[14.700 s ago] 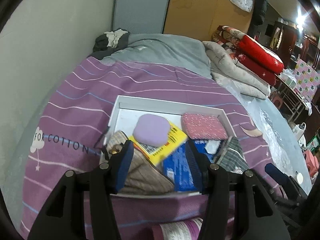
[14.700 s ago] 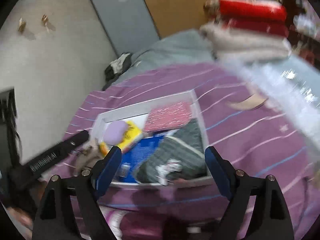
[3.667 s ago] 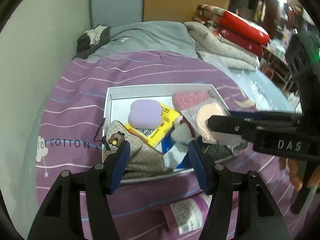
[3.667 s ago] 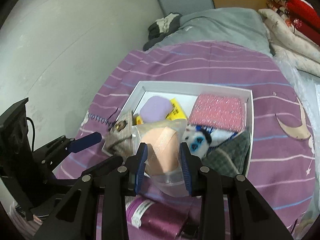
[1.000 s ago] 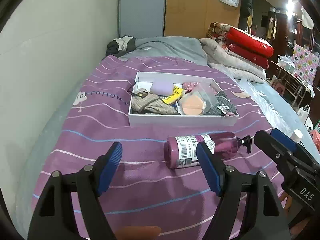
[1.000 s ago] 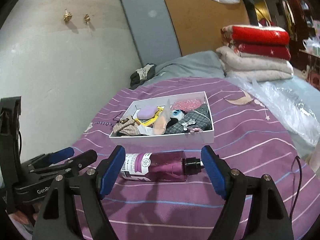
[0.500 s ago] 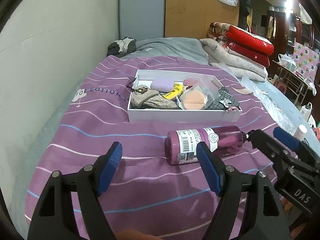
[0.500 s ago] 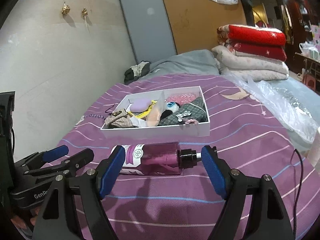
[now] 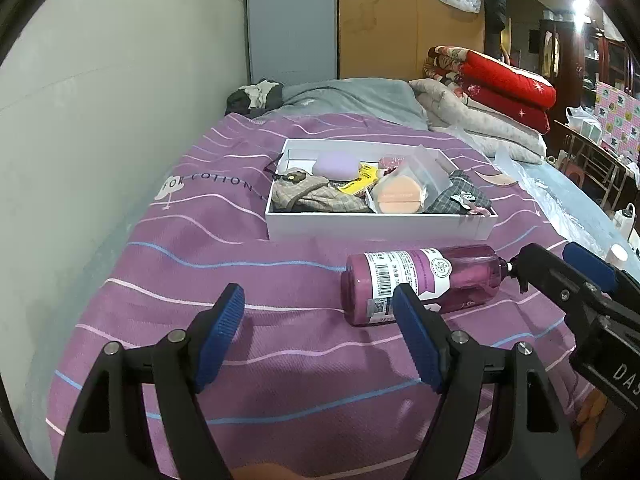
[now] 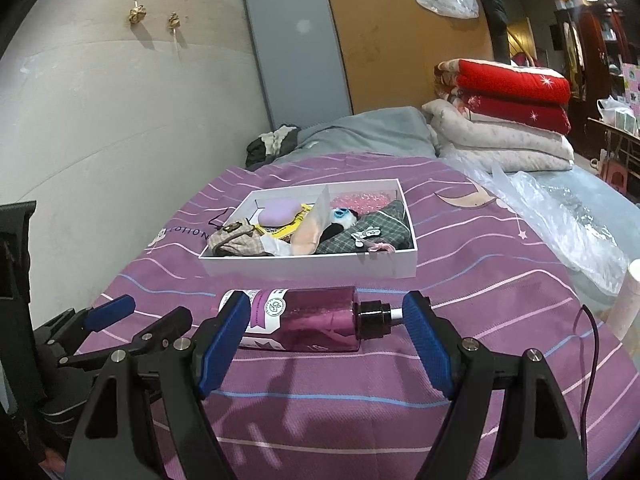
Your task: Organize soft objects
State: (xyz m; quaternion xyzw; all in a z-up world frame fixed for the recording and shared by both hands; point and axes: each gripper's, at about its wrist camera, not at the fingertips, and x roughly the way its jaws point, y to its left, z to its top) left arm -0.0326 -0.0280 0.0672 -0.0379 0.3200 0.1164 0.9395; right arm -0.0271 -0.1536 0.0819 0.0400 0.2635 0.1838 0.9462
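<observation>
Both claws gape wide and empty: left gripper (image 9: 318, 312) over bare purple bedspread (image 9: 224, 240), right gripper (image 10: 326, 320) framing the lying pump bottle (image 10: 304, 322) without touching it. Beyond sits the white box (image 9: 380, 226) of soft things. Only the left view shows the bagged peach sponge (image 9: 398, 198) face-on; the right view alone shows wall hooks (image 10: 138, 14).

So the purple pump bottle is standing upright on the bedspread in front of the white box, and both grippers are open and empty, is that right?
Not quite. The purple pump bottle is lying on its side, not upright, as the right wrist view shows. The rest holds: it lies on the bedspread in front of the white box, and the left gripper and right gripper are both open and empty.
</observation>
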